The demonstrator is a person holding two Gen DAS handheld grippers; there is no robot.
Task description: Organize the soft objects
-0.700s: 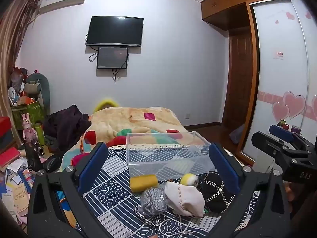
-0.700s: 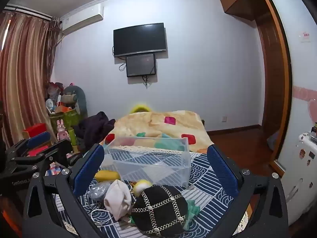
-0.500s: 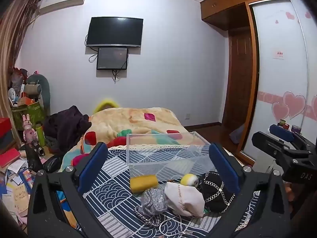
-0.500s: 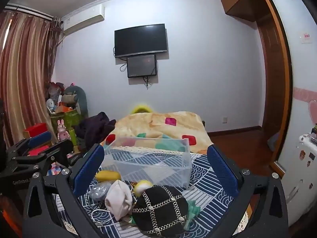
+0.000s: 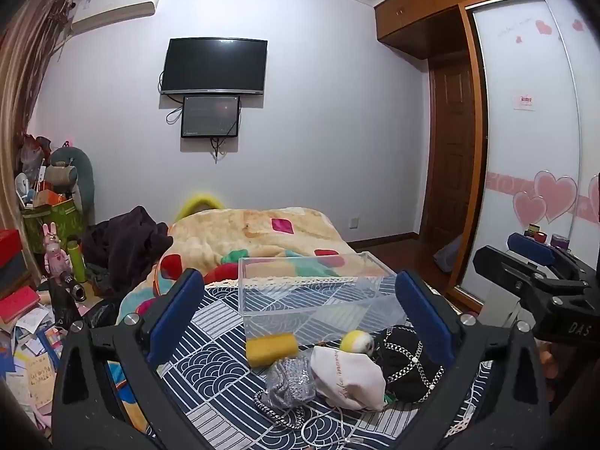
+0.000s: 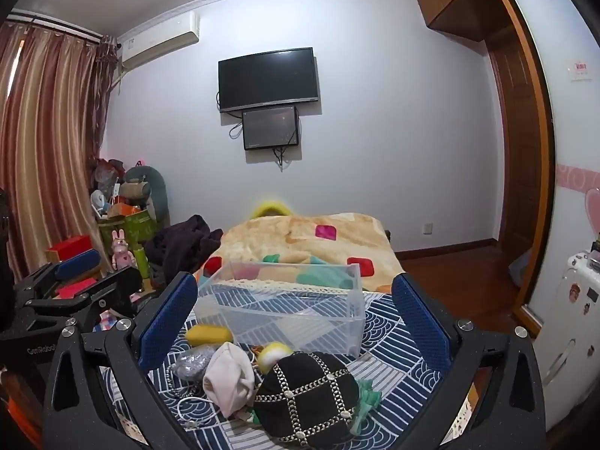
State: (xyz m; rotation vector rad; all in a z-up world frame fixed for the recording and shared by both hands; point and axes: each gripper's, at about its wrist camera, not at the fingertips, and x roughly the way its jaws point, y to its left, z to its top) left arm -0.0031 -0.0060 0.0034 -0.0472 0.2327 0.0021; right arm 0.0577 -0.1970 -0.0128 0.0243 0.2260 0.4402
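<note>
A clear plastic bin (image 5: 315, 296) (image 6: 285, 311) stands empty on a blue patterned cloth. In front of it lie a yellow sponge (image 5: 270, 348) (image 6: 208, 335), a silver pouch (image 5: 289, 381) (image 6: 191, 364), a white cloth bag (image 5: 348, 377) (image 6: 228, 378), a yellow-white ball (image 5: 356, 341) (image 6: 272, 352), a black chain-trimmed cap (image 5: 408, 363) (image 6: 307, 397) and a green rag (image 6: 365, 399). My left gripper (image 5: 300, 318) is open and empty, held above the pile. My right gripper (image 6: 296, 322) is open and empty, held above the cap.
A bed with a patchwork blanket (image 5: 255, 236) lies behind the bin. Dark clothes (image 5: 123, 240) and clutter with boxes and toys (image 5: 48, 232) fill the left. A wardrobe with sliding doors (image 5: 532, 142) stands on the right. A white appliance (image 6: 577, 318) is at far right.
Both grippers have shifted very slightly; the scene has drifted a little in view. Nothing was picked up or moved.
</note>
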